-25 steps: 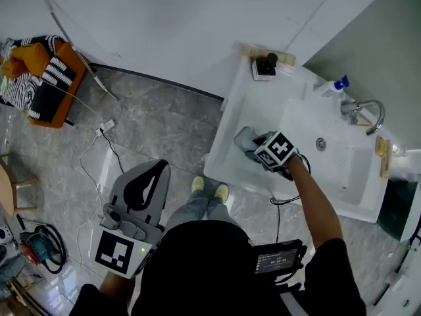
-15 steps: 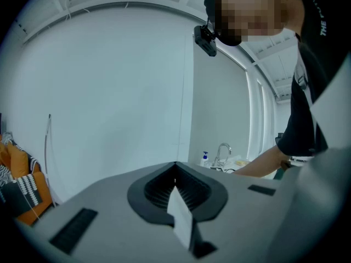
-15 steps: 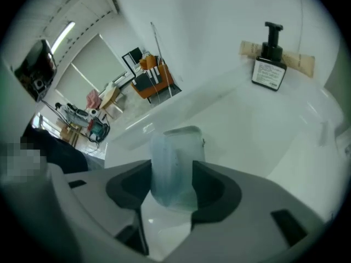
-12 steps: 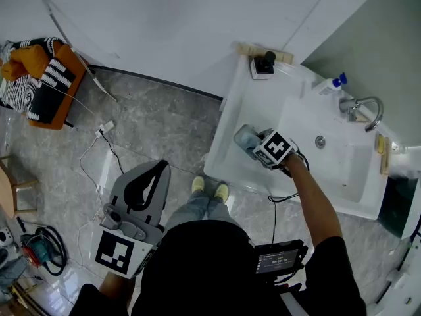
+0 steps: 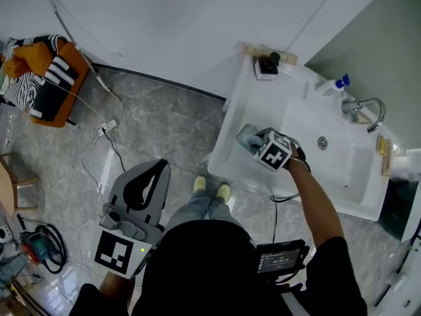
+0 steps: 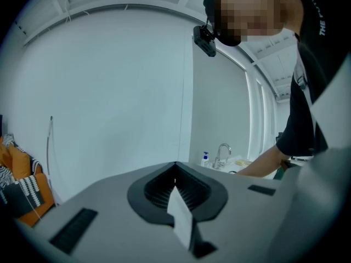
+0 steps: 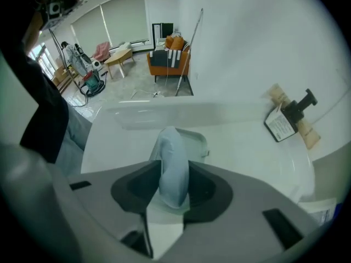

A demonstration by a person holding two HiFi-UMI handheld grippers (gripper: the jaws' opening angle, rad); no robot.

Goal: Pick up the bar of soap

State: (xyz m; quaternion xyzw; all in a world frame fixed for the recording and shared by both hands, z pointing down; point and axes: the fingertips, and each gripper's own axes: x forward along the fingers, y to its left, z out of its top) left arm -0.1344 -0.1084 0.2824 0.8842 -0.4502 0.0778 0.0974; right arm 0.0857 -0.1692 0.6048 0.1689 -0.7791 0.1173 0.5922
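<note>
Right hand-held gripper, jaws just now closing, clamps the pale blue oval bar of soap edgewise; probably light, stiff, slippery; its broad faces give surest hold.

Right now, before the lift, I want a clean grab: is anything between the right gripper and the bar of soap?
Nothing visible. The bar of soap stands on edge between the jaws of the right gripper, which have just been closing and press both its faces, over the soap dish.
</note>
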